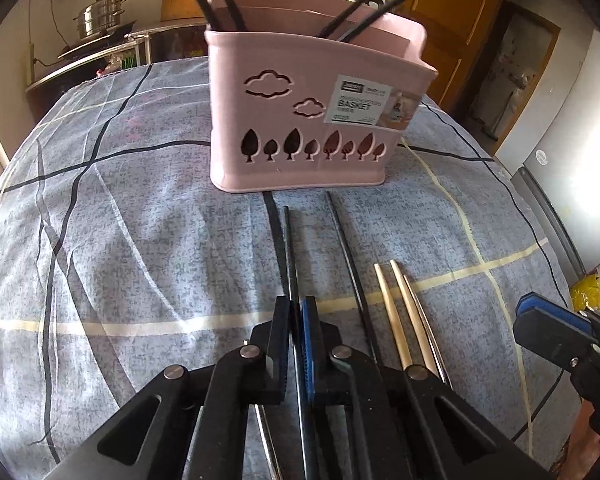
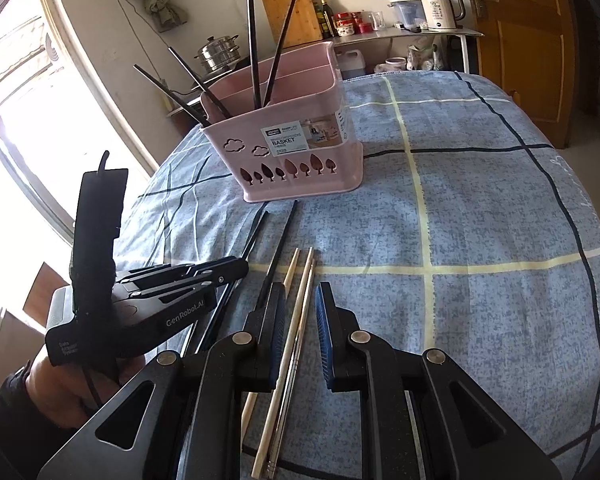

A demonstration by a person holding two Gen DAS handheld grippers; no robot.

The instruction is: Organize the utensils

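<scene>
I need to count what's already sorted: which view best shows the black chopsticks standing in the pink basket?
The right wrist view: four black chopsticks stand in the pink basket, seen whole above its rim. The left wrist view crops their tops, leaving only lower lengths.

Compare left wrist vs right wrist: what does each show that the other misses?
Left wrist only: the left tool shut on a thin black chopstick.
Right wrist only: a white electric kettle on a shelf, and the right tool open over pale wooden chopsticks.
Both: the pink plastic utensil basket on the blue checked cloth.
</scene>
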